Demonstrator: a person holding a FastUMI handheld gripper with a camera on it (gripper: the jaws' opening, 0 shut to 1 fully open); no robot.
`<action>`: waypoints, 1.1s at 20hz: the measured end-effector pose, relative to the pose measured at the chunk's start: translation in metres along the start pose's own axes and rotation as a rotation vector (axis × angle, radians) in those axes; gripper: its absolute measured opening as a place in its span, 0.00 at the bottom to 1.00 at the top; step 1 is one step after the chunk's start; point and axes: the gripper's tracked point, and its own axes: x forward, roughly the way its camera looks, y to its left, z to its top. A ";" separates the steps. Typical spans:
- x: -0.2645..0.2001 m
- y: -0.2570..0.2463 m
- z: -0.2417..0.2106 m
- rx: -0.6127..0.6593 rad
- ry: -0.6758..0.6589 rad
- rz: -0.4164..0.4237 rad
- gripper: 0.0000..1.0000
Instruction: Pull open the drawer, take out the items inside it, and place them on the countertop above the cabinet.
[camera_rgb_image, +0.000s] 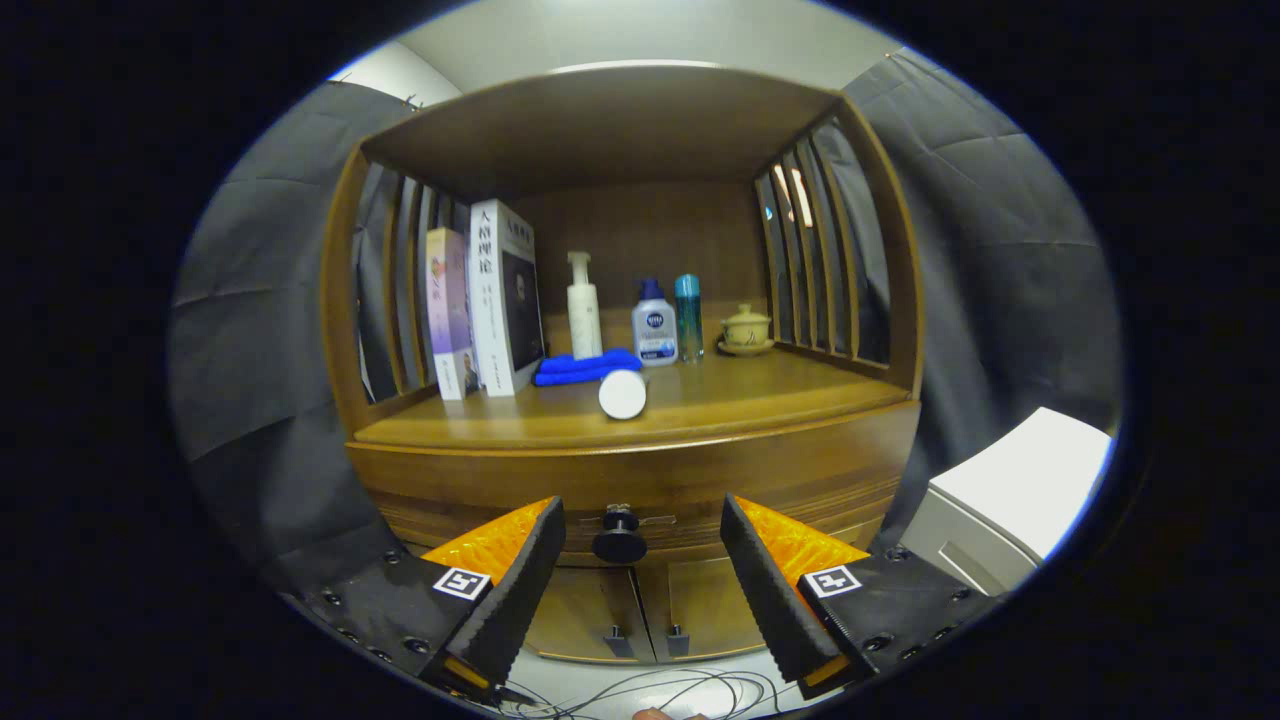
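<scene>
While the claw (642, 560) stands wide with nothing between its fingers, the drawer's round knob (619, 540) sits between the two fingertips and just beyond them, slightly toward the left finger. The drawer (640, 500) looks closed, its front flush with the cabinet (400, 470), so what lies inside cannot be seen. That fits either a drawer yet to be pulled or one emptied and pushed back; the scene alone does not settle which. If the knob is the aim, it lies straight ahead along the fingers, and the drawer front runs crosswise to them.

On the table (760, 400) above the drawer I count two upright books (485, 300), one folded blue cloth (585, 367), one white cylinder (623, 394) lying with its end toward the claw, three bottles (655, 325) and one lidded cup on a saucer (746, 328). Two cabinet doors (640, 610) sit below the drawer.
</scene>
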 end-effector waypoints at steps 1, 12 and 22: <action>-0.015 -0.001 0.008 0.001 -0.024 0.006 0.98; -0.148 -0.039 0.095 0.064 -0.263 0.030 0.98; -0.171 -0.072 0.126 0.097 -0.342 0.001 0.98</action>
